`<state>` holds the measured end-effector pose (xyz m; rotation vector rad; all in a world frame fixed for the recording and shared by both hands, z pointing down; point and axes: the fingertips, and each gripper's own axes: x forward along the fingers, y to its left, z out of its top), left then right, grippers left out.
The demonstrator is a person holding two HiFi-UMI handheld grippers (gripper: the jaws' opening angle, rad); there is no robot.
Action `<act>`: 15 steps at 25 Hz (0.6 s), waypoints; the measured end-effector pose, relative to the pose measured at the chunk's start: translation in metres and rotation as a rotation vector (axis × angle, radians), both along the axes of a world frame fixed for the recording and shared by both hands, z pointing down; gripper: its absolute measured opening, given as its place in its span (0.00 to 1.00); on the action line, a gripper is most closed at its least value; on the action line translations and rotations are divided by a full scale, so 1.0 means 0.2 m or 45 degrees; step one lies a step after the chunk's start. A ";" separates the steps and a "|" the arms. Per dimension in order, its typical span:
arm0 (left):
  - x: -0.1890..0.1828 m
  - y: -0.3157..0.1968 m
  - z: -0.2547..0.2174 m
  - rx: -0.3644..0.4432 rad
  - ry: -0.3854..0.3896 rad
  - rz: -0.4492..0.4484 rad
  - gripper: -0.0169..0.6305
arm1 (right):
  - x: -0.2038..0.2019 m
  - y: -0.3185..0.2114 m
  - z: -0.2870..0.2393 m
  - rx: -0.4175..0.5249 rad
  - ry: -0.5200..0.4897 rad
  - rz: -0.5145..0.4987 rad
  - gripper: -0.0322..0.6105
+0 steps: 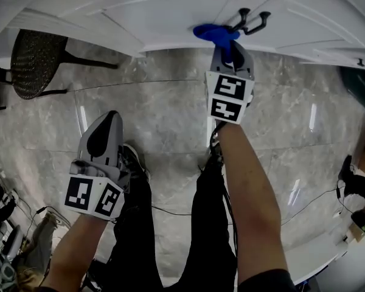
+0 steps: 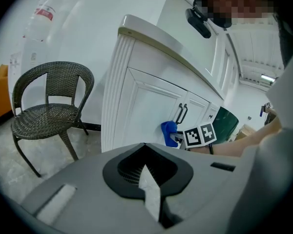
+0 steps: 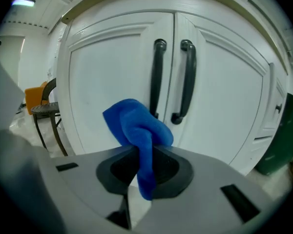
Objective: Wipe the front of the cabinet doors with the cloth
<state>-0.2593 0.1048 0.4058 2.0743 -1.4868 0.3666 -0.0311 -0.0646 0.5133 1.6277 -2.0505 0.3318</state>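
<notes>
Bare white panelled cabinet doors (image 3: 107,77) flank two dark bar handles (image 3: 157,77) jutting at the centre seam, and a dark wicker chair (image 2: 49,113) stands near the left end.

- Left tongs (image 1: 112,117): grey moulded shell, black teardrop recess, pale pad strip at the tips.
- Right tongs (image 1: 231,46): matching grey shell and black recess.
- Marker cubes (image 1: 94,198): one on each tongs, white faces with black square patterns.
- Cable (image 1: 214,140): black, below the right cube.
- Trousers (image 1: 210,236): black.
- Shoe (image 1: 134,160): dark.
- Sleeve (image 1: 264,280): short, dark.
</notes>
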 end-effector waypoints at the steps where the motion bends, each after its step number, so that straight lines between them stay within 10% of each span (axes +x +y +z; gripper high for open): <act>1: -0.04 0.01 0.00 -0.005 0.000 -0.002 0.02 | -0.05 0.02 0.00 0.001 -0.014 0.005 0.13; 11: -0.42 0.07 -0.02 -0.040 -0.048 0.054 0.02 | -1.34 0.25 -0.02 0.053 -0.164 -0.421 0.13; 15: -0.50 0.07 0.02 -0.049 -0.065 0.036 0.02 | -1.50 0.19 0.03 0.037 -0.182 -0.456 0.13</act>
